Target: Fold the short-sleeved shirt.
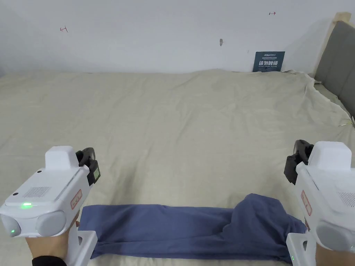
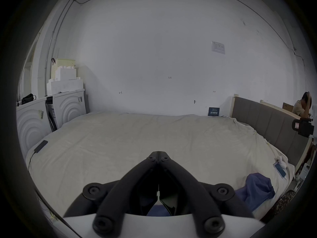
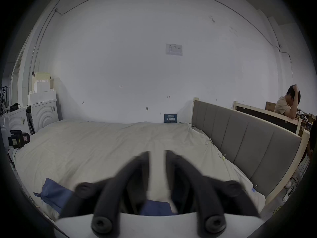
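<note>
Shirt (image 1: 187, 230) in blue, lying folded on bed (image 1: 173, 114), left gripper (image 2: 158, 157) fingers together, right gripper (image 3: 157, 153) fingers apart, wall sign (image 1: 268, 61) unreadable.

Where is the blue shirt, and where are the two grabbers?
blue shirt (image 1: 163, 228): head view, middle of the flat strip.
left gripper (image 2: 158, 156): left gripper view, closed jaw tips.
right gripper (image 3: 157, 154): right gripper view, gap between its tips.

Even, soft light; both gripper views are dim, fisheye-bent with dark rims, near parts blurred.

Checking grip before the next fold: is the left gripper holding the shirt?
No, the left gripper has its jaws shut together on nothing, above the bed sheet, off the blue shirt.
</note>
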